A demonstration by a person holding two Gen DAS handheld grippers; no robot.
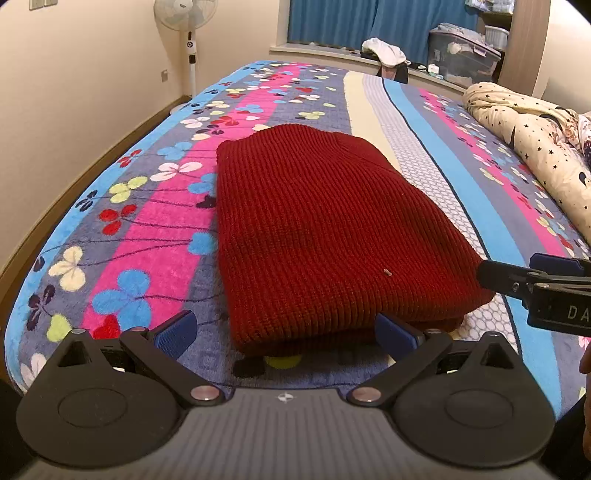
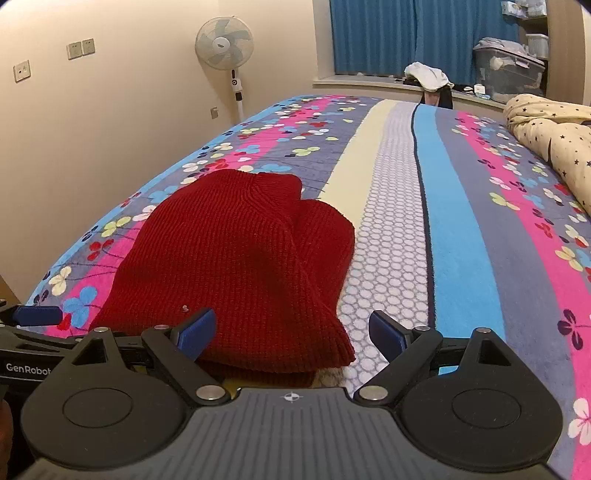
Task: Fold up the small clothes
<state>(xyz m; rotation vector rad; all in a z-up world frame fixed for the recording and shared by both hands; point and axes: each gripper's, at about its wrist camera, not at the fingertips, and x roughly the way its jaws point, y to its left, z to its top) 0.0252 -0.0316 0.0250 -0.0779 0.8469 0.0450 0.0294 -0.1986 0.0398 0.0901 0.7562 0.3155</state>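
Observation:
A dark red knitted garment [image 1: 325,229] lies folded in layers on the flowered bedspread [image 1: 147,221]. In the right wrist view the garment [image 2: 236,266] shows a folded part sticking out on its right side. My left gripper [image 1: 284,332] is open and empty at the garment's near edge, with the edge between its blue pads. My right gripper [image 2: 291,332] is open and empty at the garment's near right corner. The right gripper also shows in the left wrist view [image 1: 495,277], next to the garment's right corner. The left gripper's blue fingertip [image 2: 37,314] shows at the left edge of the right wrist view.
A star-patterned cream quilt [image 1: 532,147] lies bunched at the bed's right side. A standing fan [image 1: 188,22] is by the left wall. A windowsill with blue curtains [image 1: 369,26], clothes and a storage box [image 1: 465,55] lies beyond the bed's far end.

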